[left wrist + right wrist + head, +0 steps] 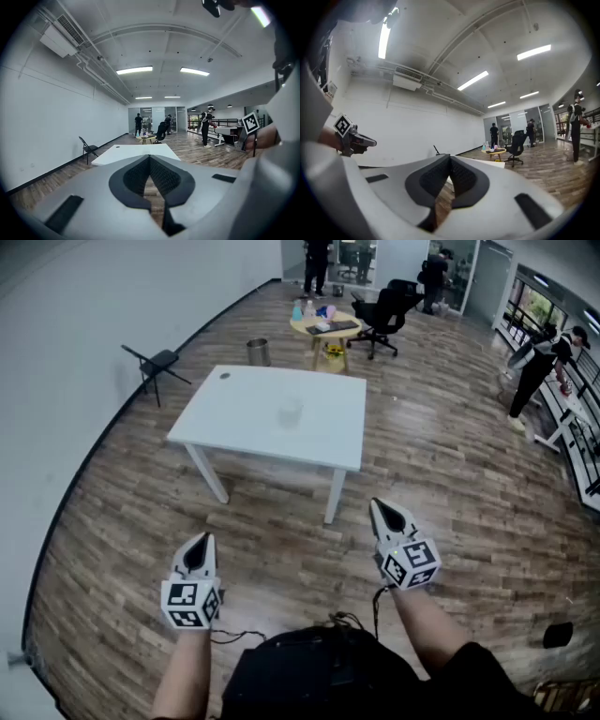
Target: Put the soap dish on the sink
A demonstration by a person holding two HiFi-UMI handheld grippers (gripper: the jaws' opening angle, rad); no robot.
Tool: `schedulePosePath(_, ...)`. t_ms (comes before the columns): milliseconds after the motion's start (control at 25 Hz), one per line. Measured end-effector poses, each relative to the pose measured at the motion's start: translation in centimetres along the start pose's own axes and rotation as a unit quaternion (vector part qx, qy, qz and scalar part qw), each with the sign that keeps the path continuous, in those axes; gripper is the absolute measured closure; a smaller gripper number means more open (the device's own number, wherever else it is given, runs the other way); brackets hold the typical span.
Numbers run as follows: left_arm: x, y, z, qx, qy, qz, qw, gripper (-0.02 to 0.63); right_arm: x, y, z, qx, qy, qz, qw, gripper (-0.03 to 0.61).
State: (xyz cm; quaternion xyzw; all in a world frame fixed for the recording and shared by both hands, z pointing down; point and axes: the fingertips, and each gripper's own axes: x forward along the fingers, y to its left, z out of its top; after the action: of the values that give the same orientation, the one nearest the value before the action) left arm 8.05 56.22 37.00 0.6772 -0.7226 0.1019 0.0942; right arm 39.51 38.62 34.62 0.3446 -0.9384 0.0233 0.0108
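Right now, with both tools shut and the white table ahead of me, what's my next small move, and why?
Probably a step forward toward the white table. The left tool and right tool are both shut on nothing, over the floor well short of it, and no soap dish or sink shows in any view yet.
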Motion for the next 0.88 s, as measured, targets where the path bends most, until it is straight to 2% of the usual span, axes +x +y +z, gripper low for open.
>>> schedulePosePath(600,0.8,0.2,0.8,-0.004,0.002,0.018,0.9998,0.624,1.6,0.1,-0.6,0.005,0.006,0.029,1.0,0.577)
schedulePosePath(880,1.7,-1.1,-0.6,-0.003,0.014,0.021,0.9997,0.624,0.3,-2.1,-1.8,0.008,0.012,0.003,1.0,0.575)
